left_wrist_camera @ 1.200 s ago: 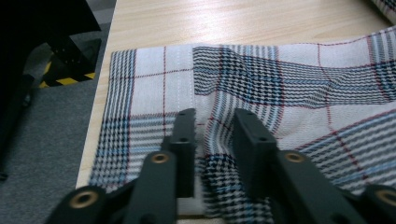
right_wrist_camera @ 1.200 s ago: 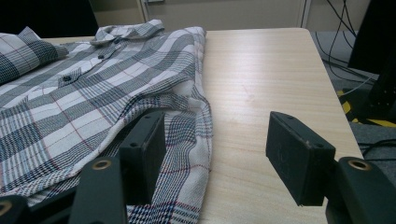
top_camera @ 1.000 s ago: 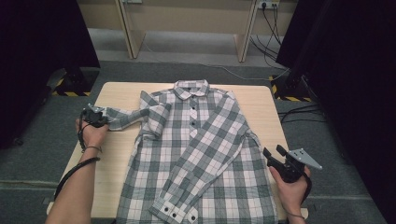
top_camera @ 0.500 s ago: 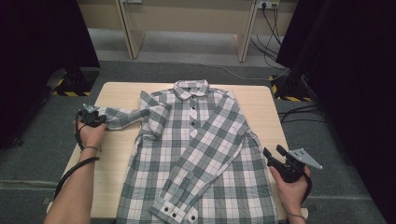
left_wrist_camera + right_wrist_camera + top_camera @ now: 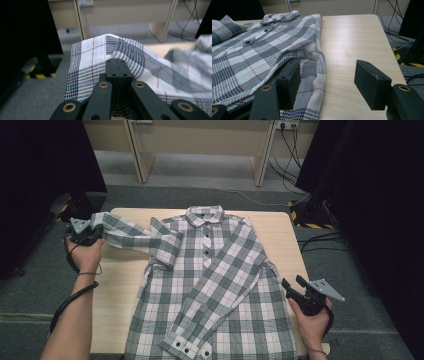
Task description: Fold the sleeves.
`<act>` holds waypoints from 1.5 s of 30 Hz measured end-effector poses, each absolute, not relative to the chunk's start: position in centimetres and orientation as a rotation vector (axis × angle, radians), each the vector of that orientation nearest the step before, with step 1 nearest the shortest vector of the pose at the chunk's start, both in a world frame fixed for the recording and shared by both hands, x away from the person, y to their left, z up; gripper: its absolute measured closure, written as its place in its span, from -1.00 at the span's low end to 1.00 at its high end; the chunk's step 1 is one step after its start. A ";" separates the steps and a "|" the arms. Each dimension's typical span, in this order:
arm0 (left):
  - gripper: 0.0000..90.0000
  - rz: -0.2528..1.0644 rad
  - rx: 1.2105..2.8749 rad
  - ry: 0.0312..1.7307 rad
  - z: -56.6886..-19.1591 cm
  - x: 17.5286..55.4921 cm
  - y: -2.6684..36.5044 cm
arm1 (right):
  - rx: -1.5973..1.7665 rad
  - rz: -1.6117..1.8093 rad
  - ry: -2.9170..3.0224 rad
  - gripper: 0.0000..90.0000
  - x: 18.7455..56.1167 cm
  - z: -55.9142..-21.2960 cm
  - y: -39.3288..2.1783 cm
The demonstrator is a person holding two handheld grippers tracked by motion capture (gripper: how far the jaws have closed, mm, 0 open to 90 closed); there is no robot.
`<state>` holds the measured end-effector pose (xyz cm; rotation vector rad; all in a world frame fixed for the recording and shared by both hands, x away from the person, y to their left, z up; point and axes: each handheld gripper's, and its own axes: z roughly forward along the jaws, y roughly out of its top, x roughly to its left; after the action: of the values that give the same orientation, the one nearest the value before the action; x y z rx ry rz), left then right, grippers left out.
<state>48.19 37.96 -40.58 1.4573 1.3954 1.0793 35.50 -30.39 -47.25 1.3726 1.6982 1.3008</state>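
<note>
One shirt (image 5: 210, 285), one table (image 5: 280, 230), two tongs in my hands.

Shirt: plaid in white, grey and black with thin red lines, dark buttons down the front, collar at the far edge. I see it lying flat, front up, on the table, between my two tongs. One sleeve is folded across the chest, its cuff (image 5: 187, 347) near the hem. The other sleeve (image 5: 135, 236) stretches out off the body to my left tongs.

Left tongs (image 5: 94, 233): jaws pressed fully together on that sleeve's end, which I hold raised off the table beyond its left edge. In the left gripper view the cloth (image 5: 100, 60) drapes over and past the jaw tips.

Right tongs (image 5: 294, 285): jaws wide apart, holding nothing, just beside the shirt's right side near the hem. In the right gripper view one jaw sits over the shirt's edge (image 5: 317, 75), the other over bare wood.

Hard to make out: the hem is cut off at the bottom of the high view; I cannot tell whether the right jaw touches the cloth.
</note>
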 end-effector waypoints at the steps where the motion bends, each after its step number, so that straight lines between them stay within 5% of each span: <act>1: 0.98 1.094 1.448 1.378 -40.0 48.1 37.9 | 1.371 1.300 1.698 -0.14 35.5 -47.2 -30.4; 20: 0.98 1.246 1.289 1.110 -31.4 46.4 36.5 | 1.375 1.302 1.696 -0.14 35.5 -47.2 -30.4; 45: 0.98 1.308 1.102 0.883 -24.5 44.7 35.2 | 1.373 1.304 1.694 -0.14 35.5 -47.3 -30.4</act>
<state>44.67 35.18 -24.54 1.1021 0.8828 1.3081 35.47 -30.42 -47.25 1.3733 1.6943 1.3037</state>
